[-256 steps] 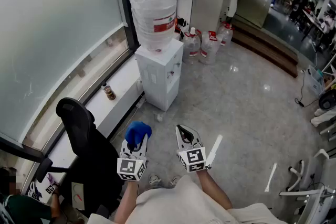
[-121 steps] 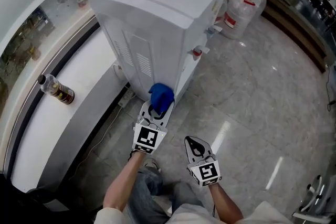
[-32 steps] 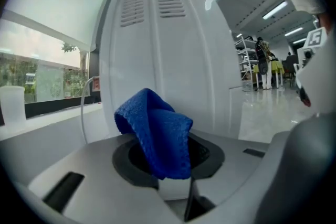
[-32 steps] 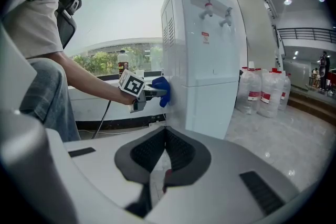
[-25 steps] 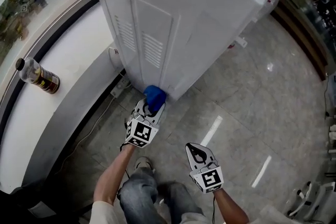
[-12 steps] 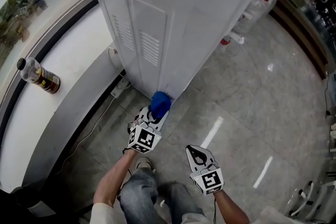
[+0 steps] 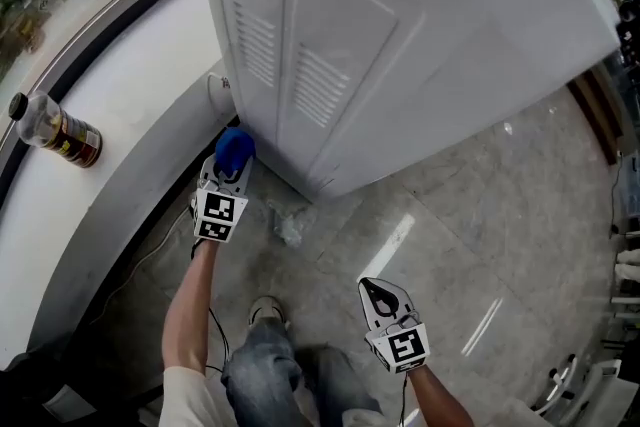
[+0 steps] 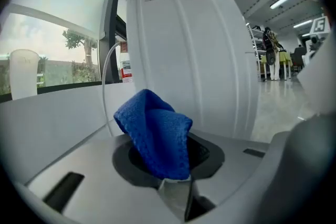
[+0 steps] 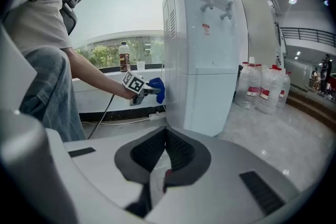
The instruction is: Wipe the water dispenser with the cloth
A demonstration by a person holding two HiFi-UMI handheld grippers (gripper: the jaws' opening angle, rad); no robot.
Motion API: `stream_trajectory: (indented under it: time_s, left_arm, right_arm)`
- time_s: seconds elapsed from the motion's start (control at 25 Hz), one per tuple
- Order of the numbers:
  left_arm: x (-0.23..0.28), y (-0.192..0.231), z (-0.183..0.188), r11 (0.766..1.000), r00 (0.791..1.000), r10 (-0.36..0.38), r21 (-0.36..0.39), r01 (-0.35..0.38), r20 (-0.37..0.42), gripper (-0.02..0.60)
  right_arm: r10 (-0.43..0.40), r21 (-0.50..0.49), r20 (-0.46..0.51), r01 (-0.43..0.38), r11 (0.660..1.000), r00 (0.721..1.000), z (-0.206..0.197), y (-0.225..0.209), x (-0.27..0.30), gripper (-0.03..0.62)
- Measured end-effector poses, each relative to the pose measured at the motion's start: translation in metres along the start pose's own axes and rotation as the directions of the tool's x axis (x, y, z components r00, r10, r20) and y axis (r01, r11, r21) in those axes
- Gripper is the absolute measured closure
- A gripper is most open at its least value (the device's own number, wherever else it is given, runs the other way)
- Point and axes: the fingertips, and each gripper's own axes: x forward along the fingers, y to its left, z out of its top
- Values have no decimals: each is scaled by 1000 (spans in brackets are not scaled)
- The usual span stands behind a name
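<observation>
The white water dispenser (image 7: 400,45) fills the top of the head view, its vented side panel (image 7: 315,80) facing me. My left gripper (image 7: 230,170) is shut on a blue cloth (image 7: 235,147), held at the low rear corner of that side panel. From the left gripper view the blue cloth (image 8: 157,131) bunches between the jaws just in front of the dispenser (image 8: 189,44). My right gripper (image 7: 385,303) hangs low over the floor, shut and holding nothing. The right gripper view shows the dispenser (image 9: 202,55) from the front corner and the left gripper (image 9: 142,86) with the cloth (image 9: 157,89) at its side.
A bottle (image 7: 50,127) lies on the white window ledge (image 7: 110,125) left of the dispenser. A cable (image 7: 160,235) runs along the floor by the ledge. Spare water jugs (image 9: 262,86) stand behind the dispenser. Grey tiled floor (image 7: 480,245) spreads to the right.
My left gripper has carried the cloth leftward along the bottom of the dispenser's side panel, from the near corner to the rear corner. The right gripper has barely moved.
</observation>
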Motion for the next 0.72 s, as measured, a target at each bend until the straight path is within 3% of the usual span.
stream_trajectory:
  time_s: [0.2,0.36,0.56,0.72]
  left_arm:
    - [24,31,-12,1000,1000,21,-9,-21,-16,469]
    - [32,27,-18,1000,1000,-4,-11,4,-16,469]
    - [30,0,-19,999,999,-42,-6,42,3,469]
    - [22,-49,-9,994,993,-111,19,110,37,469]
  right_arm:
    - [-19,-3,-23,19,1000,1000,2,-11,10,579]
    - [-7,-4,-35,7,1000,999,2,-6,20,579]
    - [2,-11,-29,-3,1000,1000,4,-1,22,579]
    - [10,-18,-22,-10,1000,1000,0,3,17,579]
